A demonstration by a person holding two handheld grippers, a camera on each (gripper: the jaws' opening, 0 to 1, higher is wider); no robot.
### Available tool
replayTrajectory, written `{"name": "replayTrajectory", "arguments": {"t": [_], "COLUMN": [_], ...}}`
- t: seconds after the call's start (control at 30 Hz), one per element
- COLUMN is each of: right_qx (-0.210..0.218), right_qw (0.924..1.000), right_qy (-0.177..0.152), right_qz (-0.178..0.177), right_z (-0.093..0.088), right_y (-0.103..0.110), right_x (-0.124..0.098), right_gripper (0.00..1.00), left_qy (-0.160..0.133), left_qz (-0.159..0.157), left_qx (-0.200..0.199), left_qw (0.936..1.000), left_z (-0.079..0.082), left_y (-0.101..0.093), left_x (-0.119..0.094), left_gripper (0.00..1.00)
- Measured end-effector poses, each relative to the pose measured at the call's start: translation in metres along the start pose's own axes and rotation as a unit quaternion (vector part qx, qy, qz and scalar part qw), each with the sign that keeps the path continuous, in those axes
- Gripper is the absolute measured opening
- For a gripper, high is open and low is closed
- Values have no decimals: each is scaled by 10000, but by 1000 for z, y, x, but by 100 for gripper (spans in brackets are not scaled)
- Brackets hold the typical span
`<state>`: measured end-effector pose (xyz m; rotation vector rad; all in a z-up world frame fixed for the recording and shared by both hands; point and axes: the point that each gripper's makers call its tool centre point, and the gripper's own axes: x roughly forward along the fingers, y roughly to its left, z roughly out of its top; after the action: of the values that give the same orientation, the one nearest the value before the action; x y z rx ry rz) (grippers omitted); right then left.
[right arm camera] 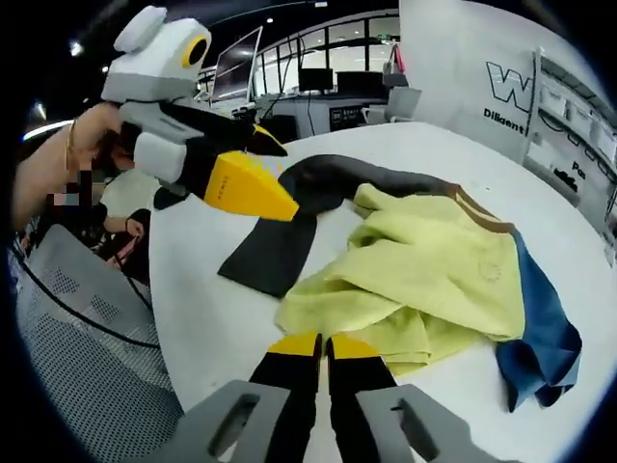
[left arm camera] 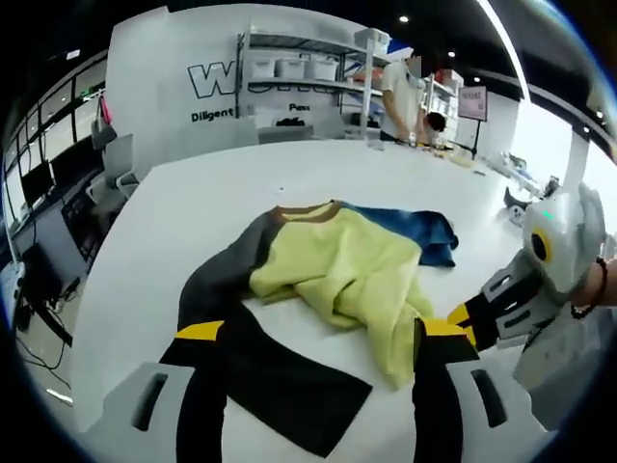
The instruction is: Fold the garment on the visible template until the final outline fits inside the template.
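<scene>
A garment lies crumpled on the white table [left arm camera: 193,212]. It has a yellow body [left arm camera: 352,265] [right arm camera: 434,275], a dark grey sleeve [left arm camera: 280,381] [right arm camera: 289,241], a blue sleeve [left arm camera: 419,231] [right arm camera: 545,347] and a brown collar [left arm camera: 308,209]. My left gripper [left arm camera: 320,330] is open, its jaws wide apart over the dark sleeve and the yellow hem. In the right gripper view it hovers [right arm camera: 286,181] above the dark sleeve. My right gripper [right arm camera: 325,345] is shut, its tips at the yellow hem. Whether cloth is pinched between them is hidden. It enters the left gripper view from the right [left arm camera: 469,318].
A grey mesh chair [right arm camera: 87,318] stands beside the table's near edge. Shelves [left arm camera: 299,72] and a standing person [left arm camera: 400,92] are beyond the table's far end. Desks with monitors [left arm camera: 39,183] line one side. A hand [right arm camera: 82,135] holds the left gripper.
</scene>
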<state>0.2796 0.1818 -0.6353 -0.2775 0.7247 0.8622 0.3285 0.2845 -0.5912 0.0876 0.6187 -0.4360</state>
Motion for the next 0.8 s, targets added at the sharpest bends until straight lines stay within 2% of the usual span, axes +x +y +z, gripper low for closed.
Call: {"name": "replayTrajectory", "arguments": {"t": [0.2,0.43,0.53,0.8], "right_qx": [168,359,397,468], "right_qw": [9983,9944,9919,9892], "right_qy": [-537,-931,-1106,-1276], "right_qz": [-116,-358,-473,-544], "right_z": [37,67,84,106], "right_y": [-12,-33,-44,-53], "right_x": [-18,-39,-50,-58], "right_gripper": [0,0,0,0], "left_qy": [41,111,120,111], "left_qz": [-52,-86,-178,-390], "left_qx": [53,26,43,-133], "left_qw": [10000,9999,9998,9991], "left_z": [-5,-9,-9,-6], "left_y": [-1,-13,-26,-61], "left_x": [-2,0,3,11], "left_gripper": [77,77,76,67]}}
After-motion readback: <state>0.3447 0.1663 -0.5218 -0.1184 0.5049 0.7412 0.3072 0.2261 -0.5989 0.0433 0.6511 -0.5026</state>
